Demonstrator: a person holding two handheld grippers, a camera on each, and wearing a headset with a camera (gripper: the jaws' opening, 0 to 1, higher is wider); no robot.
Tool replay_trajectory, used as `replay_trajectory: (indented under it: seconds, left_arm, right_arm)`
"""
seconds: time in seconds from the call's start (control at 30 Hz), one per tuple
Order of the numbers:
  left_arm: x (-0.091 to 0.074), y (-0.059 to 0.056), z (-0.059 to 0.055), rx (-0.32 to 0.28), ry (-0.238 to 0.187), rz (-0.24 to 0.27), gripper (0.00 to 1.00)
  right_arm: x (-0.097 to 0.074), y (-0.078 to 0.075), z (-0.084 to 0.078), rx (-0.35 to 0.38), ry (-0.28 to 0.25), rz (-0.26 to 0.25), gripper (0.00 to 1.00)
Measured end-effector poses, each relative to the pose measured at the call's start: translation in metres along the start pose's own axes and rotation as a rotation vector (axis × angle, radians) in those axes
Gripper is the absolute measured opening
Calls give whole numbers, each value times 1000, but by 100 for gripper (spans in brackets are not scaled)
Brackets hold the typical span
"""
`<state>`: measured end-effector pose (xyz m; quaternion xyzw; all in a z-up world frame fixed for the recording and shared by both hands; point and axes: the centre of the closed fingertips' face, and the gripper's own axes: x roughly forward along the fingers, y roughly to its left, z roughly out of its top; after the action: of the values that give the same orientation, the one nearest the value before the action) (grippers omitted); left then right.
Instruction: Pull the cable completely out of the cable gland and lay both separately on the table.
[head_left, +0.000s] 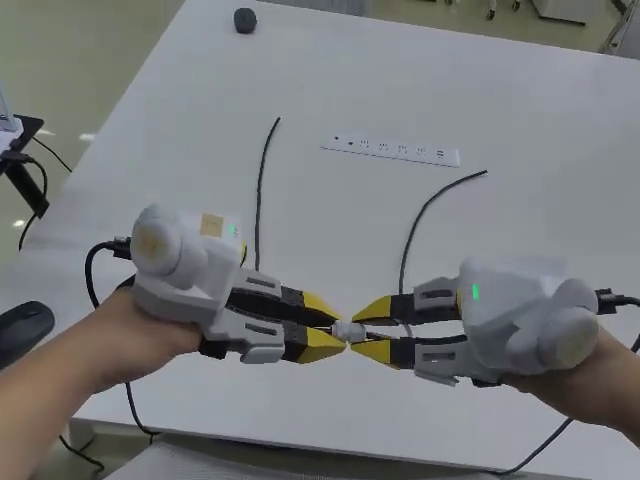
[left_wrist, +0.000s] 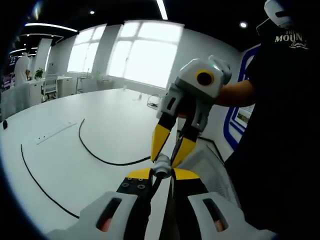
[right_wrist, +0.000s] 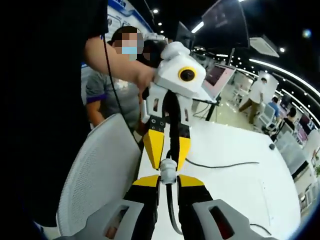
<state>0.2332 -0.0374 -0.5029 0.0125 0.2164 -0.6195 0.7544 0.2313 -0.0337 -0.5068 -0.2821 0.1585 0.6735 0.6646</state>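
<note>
A small white cable gland (head_left: 349, 330) hangs above the table's near edge, where the yellow tips of both grippers meet. My left gripper (head_left: 338, 333) comes in from the left and is shut on the gland (left_wrist: 161, 167). My right gripper (head_left: 362, 330) faces it from the right, shut on the black cable (head_left: 420, 220) right beside the gland (right_wrist: 168, 171). That cable (right_wrist: 170, 205) runs back between the right jaws, then curves away across the white table (head_left: 520, 100). In the left gripper view the right gripper (left_wrist: 166, 160) points down at my own tips (left_wrist: 162, 174).
A second loose black cable (head_left: 260, 190) lies on the table left of centre. A white power strip (head_left: 392, 150) lies further back and a dark round object (head_left: 245, 19) at the far edge. A white mesh chair (right_wrist: 100, 170) stands by the table, with people behind.
</note>
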Motion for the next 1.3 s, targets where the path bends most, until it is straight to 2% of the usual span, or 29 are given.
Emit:
replay_trajectory:
  seconds: [0.03, 0.07, 0.13, 0.17, 0.23, 0.3, 0.33, 0.37, 0.4, 0.43, 0.47, 0.5, 0.57, 0.6, 0.63, 0.67, 0.7, 0.77, 0.83, 0.9, 1.03, 1.1, 1.13, 1.17, 1.3]
  left_arm:
    - [0, 0, 0, 33, 3, 4, 15]
    - [0, 0, 0, 29, 4, 9, 15]
    - [0, -1, -1, 50, 8, 11, 15]
    - [0, -1, -1, 67, 9, 12, 15]
    - [-1, -1, 2, 121, -2, 19, 15]
    - [-1, -3, 4, 132, -6, 19, 15]
    - [-1, -3, 6, 144, -4, 24, 15]
    - [-1, -4, 6, 151, -2, 25, 15]
    - [-1, -4, 6, 149, -2, 24, 15]
    - [0, -4, 7, 152, -3, 24, 15]
    - [0, -4, 7, 162, -2, 25, 15]
    - [1, -5, 7, 166, 2, 23, 15]
    - [1, -3, 7, 173, 5, 24, 15]
    - [2, -2, 6, 177, 6, 23, 15]
    - [2, -2, 7, 181, 7, 22, 15]
    - [2, -1, 6, 183, 8, 23, 15]
    - [2, -1, 6, 185, 9, 25, 15]
    - [2, 0, 7, 187, 9, 25, 15]
    - [2, 1, 6, 186, 9, 27, 15]
    - [2, 2, 6, 187, 8, 28, 15]
    - [2, 3, 5, 185, 8, 27, 15]
    - [2, 4, 4, 183, 14, 30, 15]
    - [2, 5, 2, 181, 18, 32, 15]
    - [1, 5, 2, 171, 14, 28, 15]
    - [2, 3, -1, 163, 25, 17, 15]
  right_arm:
    - [-1, 1, 0, 39, -5, 14, 9]
    - [-2, 1, 0, 74, -11, 18, 10]
    - [-5, -2, 4, 163, -58, 37, 16]
    - [-7, -4, 6, 265, -83, 55, 18]
    - [-10, -5, 5, 379, -107, 107, 19]
    - [-11, -15, 3, 558, -137, 149, 20]
    - [-11, -16, 1, 673, -144, 215, 23]
    - [-11, -15, 2, 735, -153, 264, 23]
    - [-10, -23, 0, 760, -186, 285, 20]
    - [-10, -21, 0, 801, -192, 327, 19]
    - [-12, -17, 4, 888, -203, 426, 21]
    - [-11, -16, 3, 907, -199, 453, 22]
    - [-8, -22, 3, 929, -221, 466, 20]
    - [-11, -16, 9, 968, -233, 547, 20]
    - [-13, -9, 11, 988, -231, 606, 21]
    - [-13, -8, 12, 997, -228, 622, 21]
    - [-14, -1, 11, 1015, -210, 670, 21]
    - [-12, 4, 11, 1026, -211, 702, 21]
    - [-8, 3, 8, 1028, -212, 690, 20]
    - [-6, 0, 8, 1063, -232, 676, 17]
    - [-6, 6, 10, 1053, -239, 702, 13]
    - [-3, 0, 9, 1017, -258, 661, 10]
    - [-5, 2, 10, 1029, -255, 668, 8]
    - [-5, 1, 10, 1004, -257, 661, 8]
    - [-4, 4, 8, 931, -213, 627, 8]
